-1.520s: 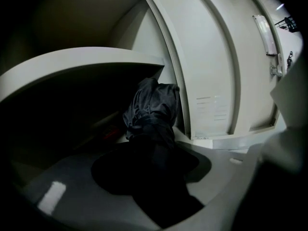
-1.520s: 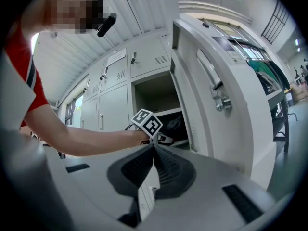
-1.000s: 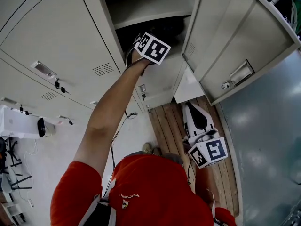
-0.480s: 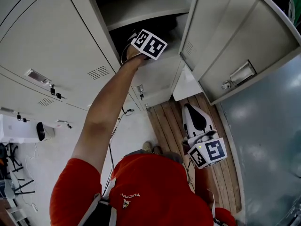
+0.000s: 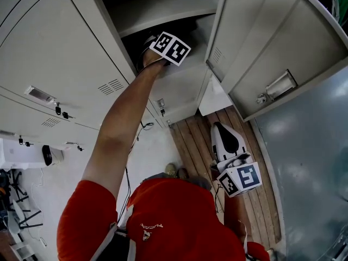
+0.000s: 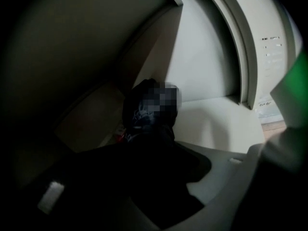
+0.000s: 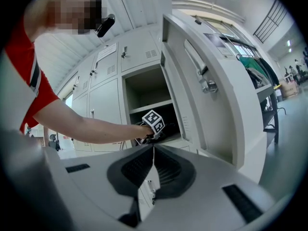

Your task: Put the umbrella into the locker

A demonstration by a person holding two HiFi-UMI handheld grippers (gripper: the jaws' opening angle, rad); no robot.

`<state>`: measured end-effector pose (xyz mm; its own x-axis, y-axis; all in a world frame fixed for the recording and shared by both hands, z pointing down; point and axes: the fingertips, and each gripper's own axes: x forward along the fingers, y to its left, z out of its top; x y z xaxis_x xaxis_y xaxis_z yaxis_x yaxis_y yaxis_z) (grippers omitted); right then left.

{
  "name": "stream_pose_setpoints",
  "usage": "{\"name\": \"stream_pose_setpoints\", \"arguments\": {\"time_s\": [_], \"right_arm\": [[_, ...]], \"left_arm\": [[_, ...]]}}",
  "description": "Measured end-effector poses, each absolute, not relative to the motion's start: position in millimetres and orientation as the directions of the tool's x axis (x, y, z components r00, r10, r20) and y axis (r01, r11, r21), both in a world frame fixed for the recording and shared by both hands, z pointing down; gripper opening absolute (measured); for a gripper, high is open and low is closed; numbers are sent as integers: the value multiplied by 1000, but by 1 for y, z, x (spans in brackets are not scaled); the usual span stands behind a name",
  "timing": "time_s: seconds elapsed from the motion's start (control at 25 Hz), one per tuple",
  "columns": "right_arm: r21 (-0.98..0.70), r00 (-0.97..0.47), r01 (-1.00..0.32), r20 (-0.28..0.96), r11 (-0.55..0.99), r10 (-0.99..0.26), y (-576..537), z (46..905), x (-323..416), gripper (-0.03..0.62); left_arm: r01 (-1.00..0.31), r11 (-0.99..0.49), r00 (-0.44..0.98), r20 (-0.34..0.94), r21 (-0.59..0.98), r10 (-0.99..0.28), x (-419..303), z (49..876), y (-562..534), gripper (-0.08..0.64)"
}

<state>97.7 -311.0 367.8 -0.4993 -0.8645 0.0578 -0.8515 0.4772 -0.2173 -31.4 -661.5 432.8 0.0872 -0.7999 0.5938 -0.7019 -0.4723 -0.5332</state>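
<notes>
Reaching deep into the open locker, the left gripper is inside the lower compartment, under the shelf; from the head view only its marker cube and the person's bare arm show at the opening. In the left gripper view the jaws are closed around the umbrella, a dark folded one w/ a small light pattern on the cloth. Its body goes from btw the jaws forward and lies on the pale compartment floor, near the back left corner, so the umbrella is already inside the locker. It is very dark there, so finer details of the umbrella I cannot make out. The right gripper hangs low at the person's right side, above the wooden floor, well apart from the locker. Its jaws are pressed together w/ nothing btw them. The locker door stands wide open on the right side. The person wears a red shirt.
</notes>
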Motion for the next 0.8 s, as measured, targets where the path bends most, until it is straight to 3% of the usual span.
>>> {"name": "stream_pose_setpoints", "arguments": {"time_s": [0.8], "right_arm": [[-241,-472,-862,54,447,-880,-307,376,107,5]], "left_arm": [[-648,-445,28,564,-619,-825,-43,439,-676,246]]}}
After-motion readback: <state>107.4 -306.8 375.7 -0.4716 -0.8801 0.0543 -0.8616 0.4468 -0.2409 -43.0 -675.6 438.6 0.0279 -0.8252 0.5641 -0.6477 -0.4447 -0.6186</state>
